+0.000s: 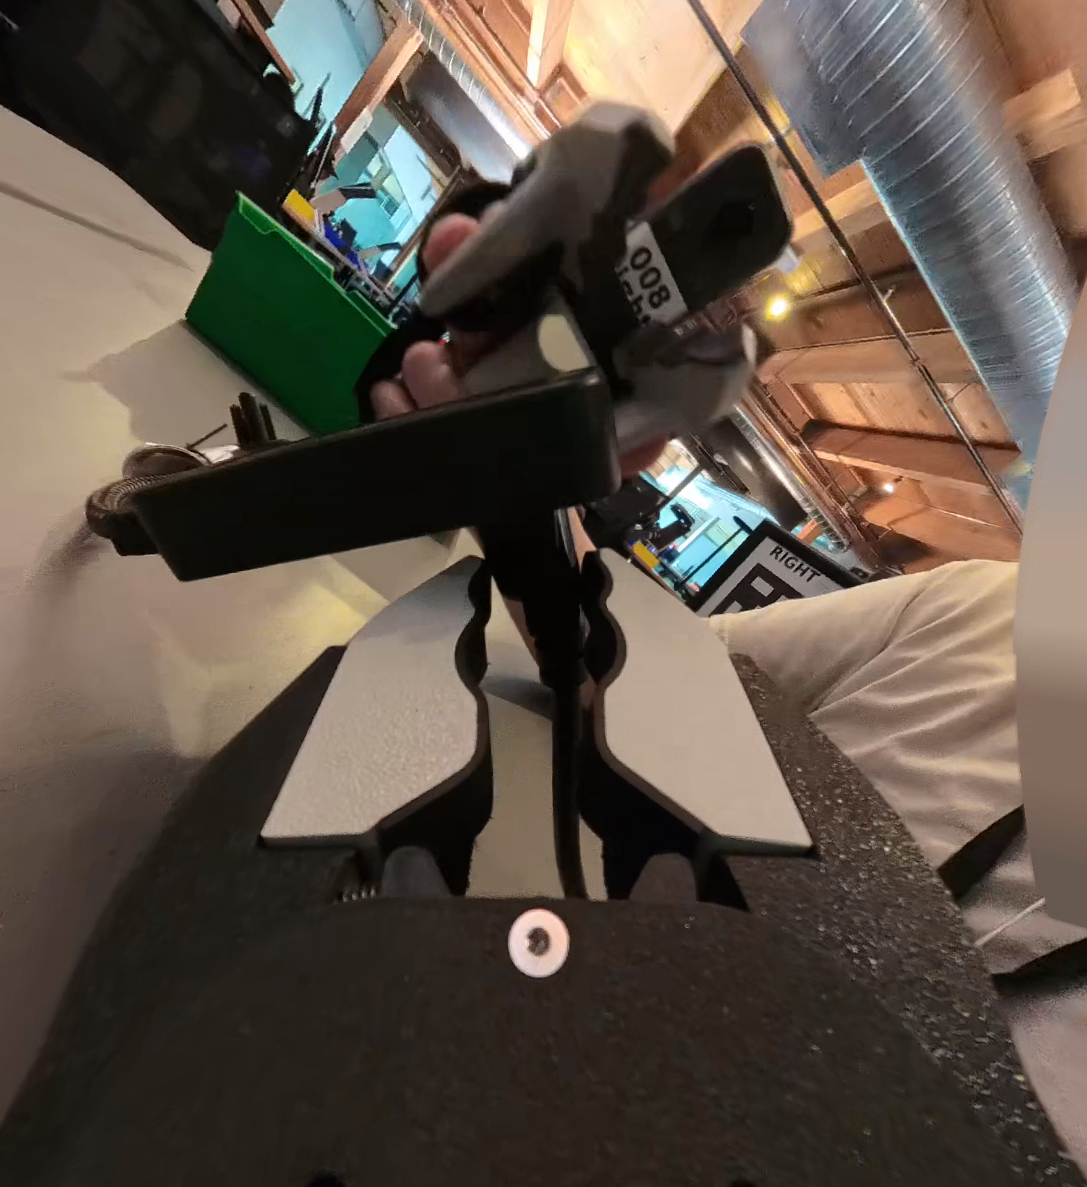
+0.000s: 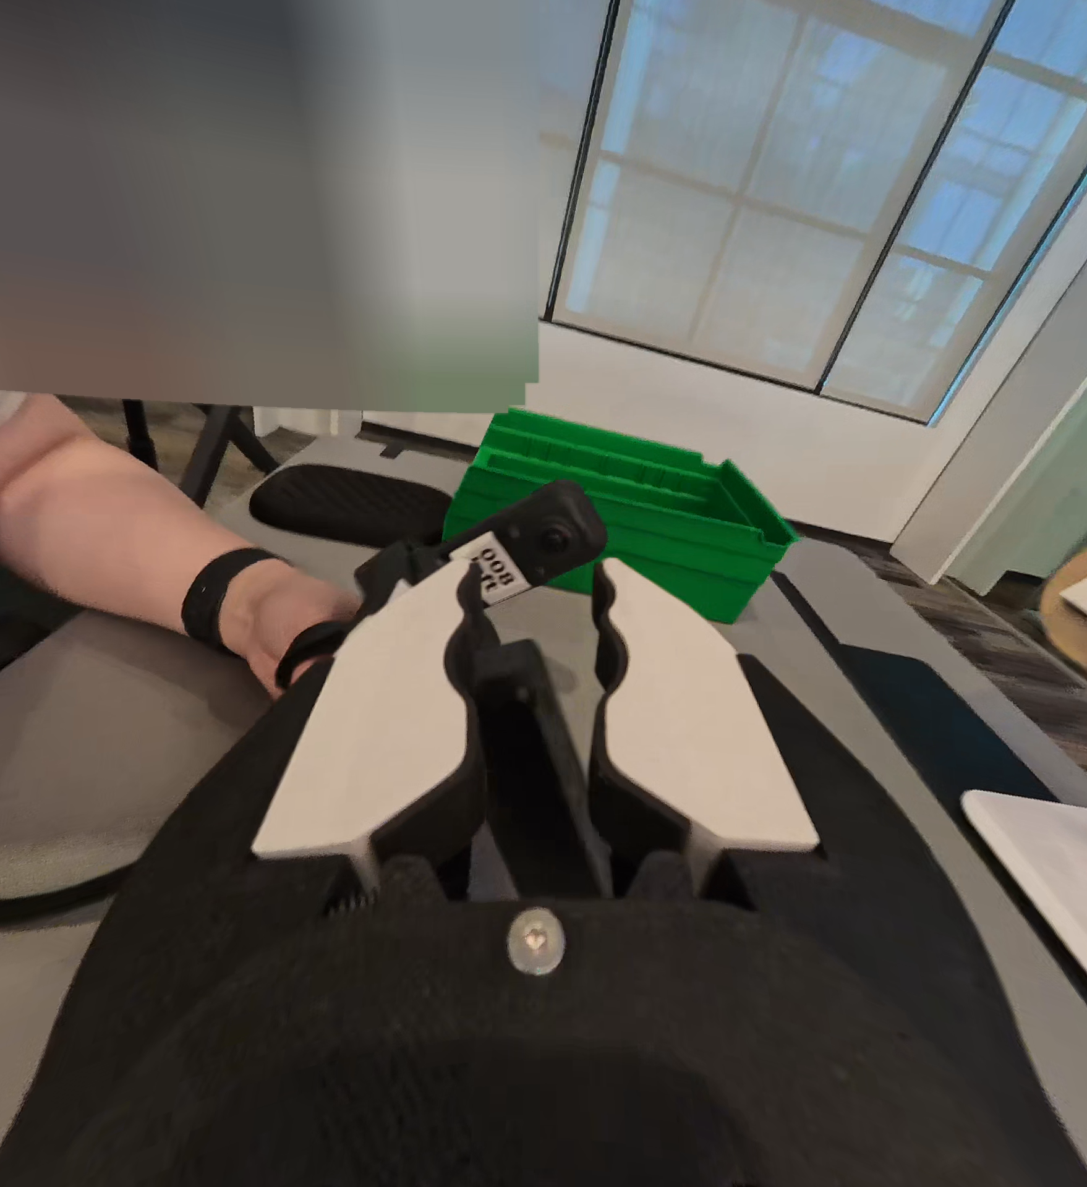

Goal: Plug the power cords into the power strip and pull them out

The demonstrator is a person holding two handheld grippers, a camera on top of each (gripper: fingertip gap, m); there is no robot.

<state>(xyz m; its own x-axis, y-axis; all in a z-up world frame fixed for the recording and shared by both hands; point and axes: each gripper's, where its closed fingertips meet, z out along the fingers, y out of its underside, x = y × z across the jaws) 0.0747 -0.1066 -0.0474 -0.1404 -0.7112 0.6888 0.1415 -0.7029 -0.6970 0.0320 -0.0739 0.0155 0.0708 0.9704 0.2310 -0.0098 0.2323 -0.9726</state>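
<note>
My left gripper (image 1: pixel 538 564) is shut on the black plug (image 1: pixel 528 597) of a power cord (image 1: pixel 568 771), which runs back between the fingers. The plug's tip meets the underside of the black power strip (image 1: pixel 367 494), which hangs tilted above the grey table (image 1: pixel 46 321). My right gripper (image 2: pixel 531 581) is shut on the power strip (image 2: pixel 528 738), seen end-on between its fingers. In the left wrist view the right gripper (image 1: pixel 586 334) shows above the strip, with a hand on it. The left gripper's camera (image 2: pixel 547 533) shows past the strip in the right wrist view.
A green plastic bin (image 2: pixel 624 514) stands on the table behind the grippers; it also shows in the left wrist view (image 1: pixel 277 321). Dark coiled cords and plugs (image 1: pixel 162 462) lie behind the strip. A person's forearm (image 2: pixel 110 514) reaches in from the left. A white sheet (image 2: pixel 1068 899) lies at the right. Some 7 cm of space lies between my two pairs of fingers.
</note>
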